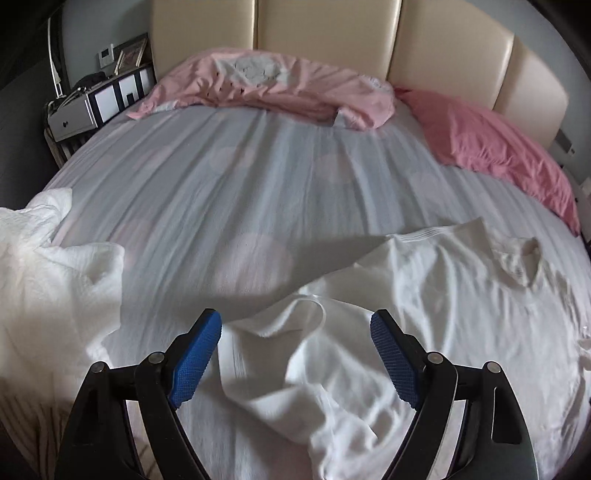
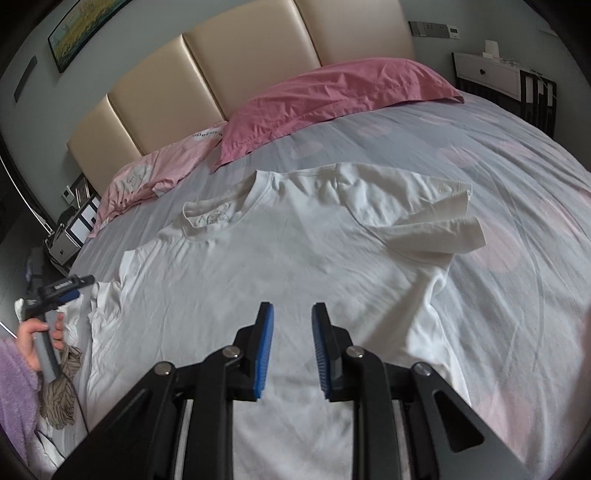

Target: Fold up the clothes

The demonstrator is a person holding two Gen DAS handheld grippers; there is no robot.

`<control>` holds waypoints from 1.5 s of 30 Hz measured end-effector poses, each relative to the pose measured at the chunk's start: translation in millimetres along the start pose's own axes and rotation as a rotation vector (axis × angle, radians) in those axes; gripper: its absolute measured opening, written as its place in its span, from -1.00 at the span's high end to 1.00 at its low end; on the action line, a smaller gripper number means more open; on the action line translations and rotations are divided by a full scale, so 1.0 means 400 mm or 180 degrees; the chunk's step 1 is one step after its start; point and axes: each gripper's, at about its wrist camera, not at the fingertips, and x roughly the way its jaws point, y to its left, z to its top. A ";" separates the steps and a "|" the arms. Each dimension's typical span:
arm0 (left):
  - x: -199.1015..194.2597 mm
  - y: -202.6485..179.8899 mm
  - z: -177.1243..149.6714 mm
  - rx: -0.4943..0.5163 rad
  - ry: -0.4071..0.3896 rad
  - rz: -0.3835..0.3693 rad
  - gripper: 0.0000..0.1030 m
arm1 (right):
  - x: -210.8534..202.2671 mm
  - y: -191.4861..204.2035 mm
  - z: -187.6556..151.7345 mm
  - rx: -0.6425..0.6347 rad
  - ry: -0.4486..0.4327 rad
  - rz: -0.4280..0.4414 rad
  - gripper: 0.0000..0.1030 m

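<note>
Blue-padded fingers of the left gripper [image 1: 295, 350] stand wide apart over a crumpled edge of the white T-shirt [image 1: 424, 295]; the cloth lies below and between them, but the pads do not press on it. On the right gripper [image 2: 292, 350] the jaws are only a little apart, with a narrow gap, and nothing is held between them; this claw hangs above the lower part of the shirt.

The T-shirt lies spread on the bed sheet [image 2: 498, 166], collar toward the headboard [image 2: 240, 55], one sleeve folded over on itself. The sheet is pale grey-blue with faint pink round spots and many small wrinkles. A dark pink pillow [image 2: 332, 96] and a lighter pink one [image 1: 266, 81] rest against the cream padded headboard. A white textured cloth [image 1: 48, 288] lies bunched at the left side of the bed.

In the right wrist view a hand [image 2: 37, 339] in a lilac fluffy sleeve [image 2: 14, 387] holds the left gripper's handle at the bed's edge. A white nightstand [image 2: 487, 74] stands beside the bed, a framed picture [image 2: 77, 29] hangs on the grey wall.
</note>
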 end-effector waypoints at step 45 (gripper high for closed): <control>-0.004 0.110 0.021 -0.0967 0.0237 -0.0221 -0.60 | -0.034 -0.033 0.018 -0.0058 -0.0190 -0.0131 0.59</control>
